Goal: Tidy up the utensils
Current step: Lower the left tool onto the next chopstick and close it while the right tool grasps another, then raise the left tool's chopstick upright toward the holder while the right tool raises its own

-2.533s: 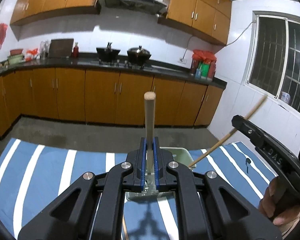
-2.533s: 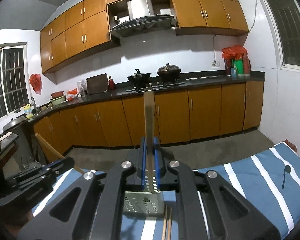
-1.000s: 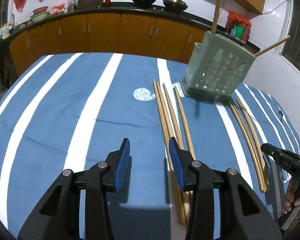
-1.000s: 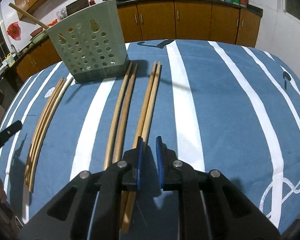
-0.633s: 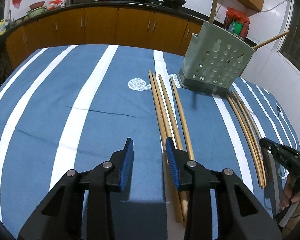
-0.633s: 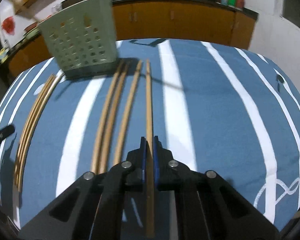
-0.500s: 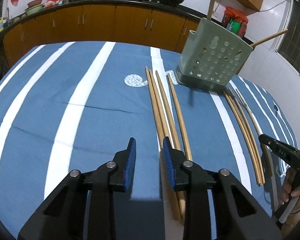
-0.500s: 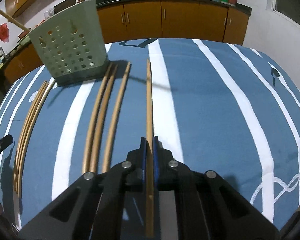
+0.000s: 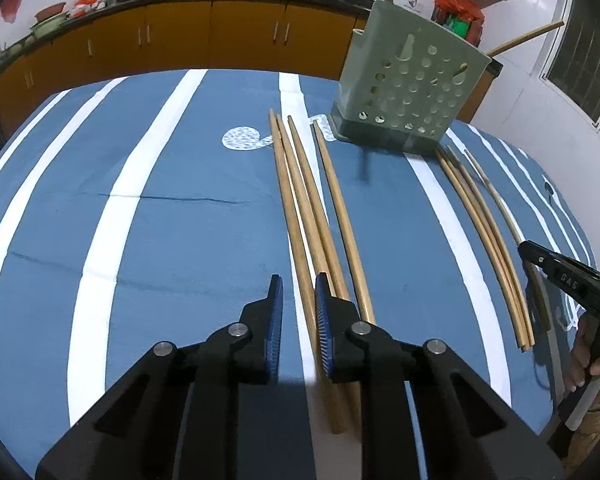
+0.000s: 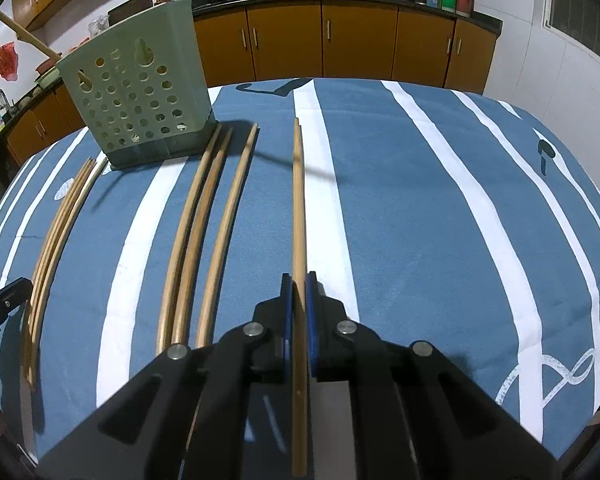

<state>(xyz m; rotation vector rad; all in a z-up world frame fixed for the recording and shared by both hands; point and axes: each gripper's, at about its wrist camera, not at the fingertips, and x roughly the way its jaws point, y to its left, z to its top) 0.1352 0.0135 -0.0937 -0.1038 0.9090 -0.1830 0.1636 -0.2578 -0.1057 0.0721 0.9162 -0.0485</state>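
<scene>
A grey-green perforated utensil holder (image 9: 410,98) (image 10: 136,92) stands on the blue striped cloth with two sticks in it. Several long wooden chopsticks (image 9: 320,216) lie in front of my left gripper (image 9: 298,300), which is open, its jaws astride the near end of one stick. Another bundle of chopsticks (image 9: 484,224) lies to the right. My right gripper (image 10: 296,292) is shut on one chopstick (image 10: 298,200), held slightly above the cloth. Three chopsticks (image 10: 204,232) lie to its left, and a thinner bundle (image 10: 56,232) lies further left.
The table's cloth (image 10: 420,200) has white stripes and reaches the near edge. Kitchen cabinets (image 10: 360,44) and a counter with pots stand behind. The right gripper's tip (image 9: 560,272) shows at the right of the left wrist view. The left gripper's tip (image 10: 4,300) shows at the right wrist view's left edge.
Both grippers came down from the holder to the table. My right gripper closed on one chopstick and drew it away from its pair. My left gripper narrowed around a stick's end.
</scene>
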